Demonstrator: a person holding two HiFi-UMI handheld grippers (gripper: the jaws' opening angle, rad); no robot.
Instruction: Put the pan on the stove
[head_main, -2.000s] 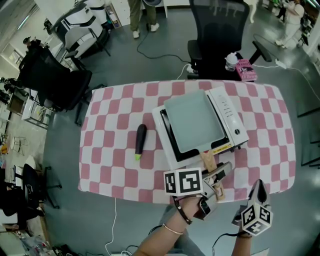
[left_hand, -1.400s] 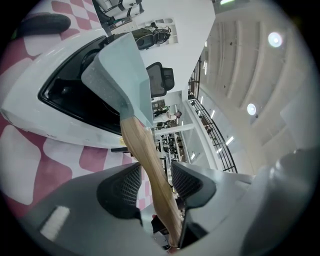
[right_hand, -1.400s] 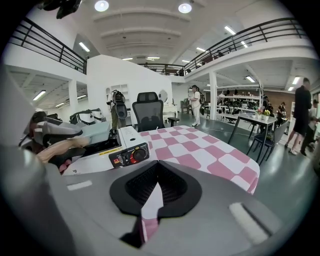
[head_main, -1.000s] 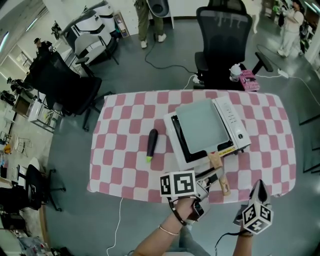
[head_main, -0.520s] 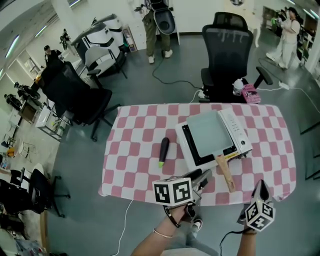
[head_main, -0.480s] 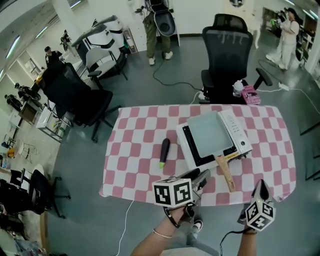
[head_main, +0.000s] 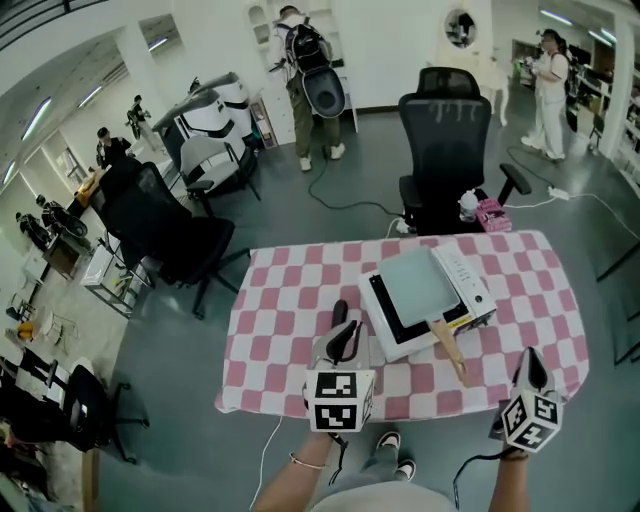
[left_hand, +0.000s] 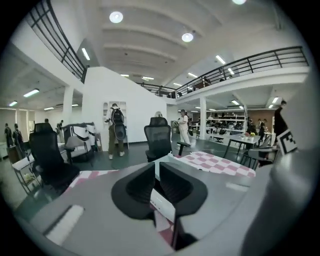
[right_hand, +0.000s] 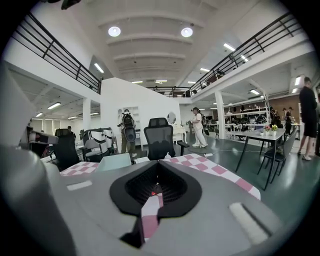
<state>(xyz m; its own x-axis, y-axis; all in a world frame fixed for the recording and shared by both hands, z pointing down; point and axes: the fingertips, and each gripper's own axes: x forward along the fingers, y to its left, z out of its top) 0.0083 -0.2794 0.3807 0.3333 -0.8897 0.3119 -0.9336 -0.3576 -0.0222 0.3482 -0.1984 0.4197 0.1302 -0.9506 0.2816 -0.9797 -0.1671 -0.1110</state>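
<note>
The square pale-green pan (head_main: 418, 285) sits on the white stove (head_main: 472, 287) on the checkered table, its wooden handle (head_main: 452, 350) sticking out toward me. My left gripper (head_main: 342, 340) hovers over the table's near edge, left of the stove. Its jaws (left_hand: 156, 167) have just been closing and now stand a narrow slit apart with nothing between them. My right gripper (head_main: 530, 362) is held off the table's near right corner. Its jaws (right_hand: 157, 165) meet at the tips and hold nothing. The pan (right_hand: 114, 161) also shows low and to the left in the right gripper view.
A dark, stick-like object (head_main: 338, 312) lies on the pink-and-white cloth (head_main: 290, 300) just beyond my left gripper, partly hidden by it. A black office chair (head_main: 447, 150) stands behind the table, with more chairs at left. People stand far back in the room.
My left gripper has risen, swung left away from the pan handle and rolled, and its jaws have narrowed. The right gripper rose slightly. The pan and stove stayed put.
</note>
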